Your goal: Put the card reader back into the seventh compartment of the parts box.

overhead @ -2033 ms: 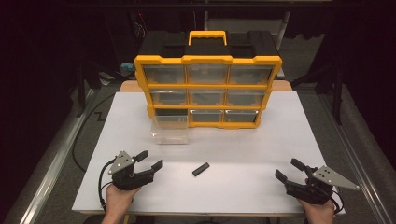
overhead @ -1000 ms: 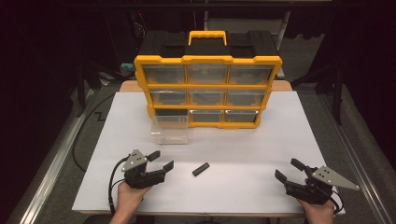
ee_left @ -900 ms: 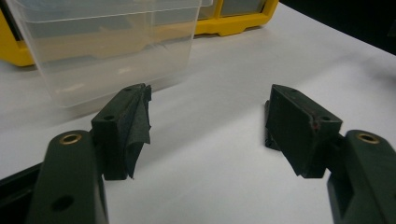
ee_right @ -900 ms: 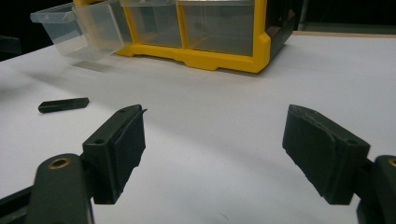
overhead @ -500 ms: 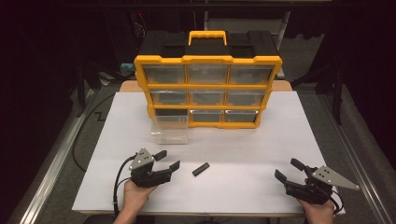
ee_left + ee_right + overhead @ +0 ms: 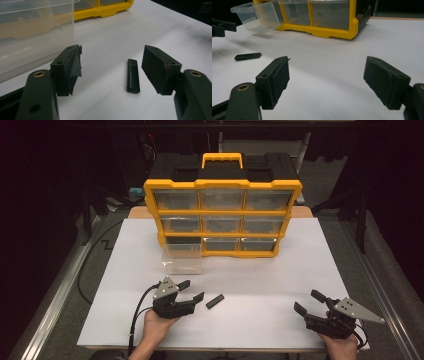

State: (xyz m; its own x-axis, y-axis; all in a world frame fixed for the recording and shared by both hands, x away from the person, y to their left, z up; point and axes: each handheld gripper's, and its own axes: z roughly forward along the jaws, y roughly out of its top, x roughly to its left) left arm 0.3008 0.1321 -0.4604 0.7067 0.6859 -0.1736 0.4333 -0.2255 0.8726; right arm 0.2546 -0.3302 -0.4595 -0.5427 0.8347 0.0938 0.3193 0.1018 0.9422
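A small black stick (image 6: 215, 301) lies flat on the white table (image 6: 260, 280). My left gripper (image 6: 191, 290) is open just left of it, jaws pointing at it. In the left gripper view the stick (image 6: 132, 75) lies on the table ahead of the open gripper (image 6: 113, 68), nearer the right jaw, untouched. My right gripper (image 6: 310, 302) is open near the front right corner with nothing between its jaws. The right gripper view has the open gripper (image 6: 327, 81) over bare table and the stick (image 6: 248, 56) far left.
A yellow and black drawer organiser (image 6: 222, 212) stands at the back middle. Its bottom-left clear drawer (image 6: 182, 257) is pulled out onto the table, just behind my left gripper. The left gripper's cable (image 6: 137, 315) trails off the front edge.
My left gripper has moved right across the table toward the black stick and now points at it. The right gripper has stayed put.
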